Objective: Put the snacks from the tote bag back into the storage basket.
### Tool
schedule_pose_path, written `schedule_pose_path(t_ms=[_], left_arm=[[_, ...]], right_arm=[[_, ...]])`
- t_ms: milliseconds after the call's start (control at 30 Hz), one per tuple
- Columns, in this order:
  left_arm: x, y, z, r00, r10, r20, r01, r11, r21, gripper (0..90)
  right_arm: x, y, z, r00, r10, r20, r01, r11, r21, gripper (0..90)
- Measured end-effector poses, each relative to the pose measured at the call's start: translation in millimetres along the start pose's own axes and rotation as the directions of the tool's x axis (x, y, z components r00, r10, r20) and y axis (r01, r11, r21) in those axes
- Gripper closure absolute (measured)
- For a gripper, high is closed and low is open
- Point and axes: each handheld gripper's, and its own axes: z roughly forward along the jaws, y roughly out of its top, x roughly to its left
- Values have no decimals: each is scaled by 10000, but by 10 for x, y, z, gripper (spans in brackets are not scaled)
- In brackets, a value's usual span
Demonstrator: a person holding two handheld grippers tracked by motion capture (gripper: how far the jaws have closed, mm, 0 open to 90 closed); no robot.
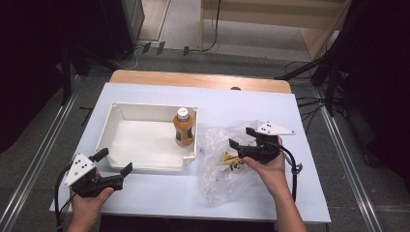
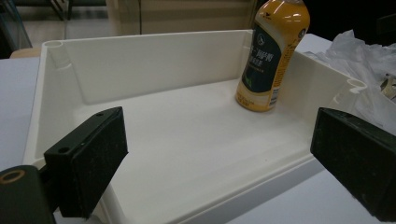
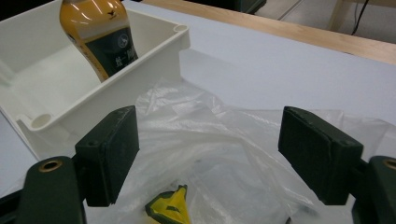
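A white plastic tray sits on the table, which is covered by a white sheet. An orange drink bottle with a white cap and dark label stands upright inside the tray, against its right wall near the far right corner. Just to the right of the tray lies a crumpled clear plastic bag, with a small yellow and black item inside it, too small to identify.

The left hand-held gripper hovers at the near left corner of the tray, its jaws spread wide and grasping nothing; in the left gripper view they frame the tray's near rim, with the bottle well ahead.

The right hand-held gripper sits over the plastic bag, pointing toward the tray. Its jaws are also released, set wide apart above the bag's folds, with the yellow item just below and between them in the right gripper view. Whether the jaws touch the plastic cannot be told.
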Motion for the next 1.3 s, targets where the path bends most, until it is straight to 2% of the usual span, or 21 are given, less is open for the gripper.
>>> schedule_pose_path(t_ms=[933, 1300], left_arm=[[-6, -11, 6, 10000, -18, -25, 18, 10000, 5, 41], [0, -12, -5, 10000, -2, -78, 2, 10000, -4, 41]], right_arm=[[-233, -252, -296, 9968, 288, 742, -283, 9996, -76, 211], [-301, -323, -411, 9954, 450, 845, -453, 9990, 26, 207]])
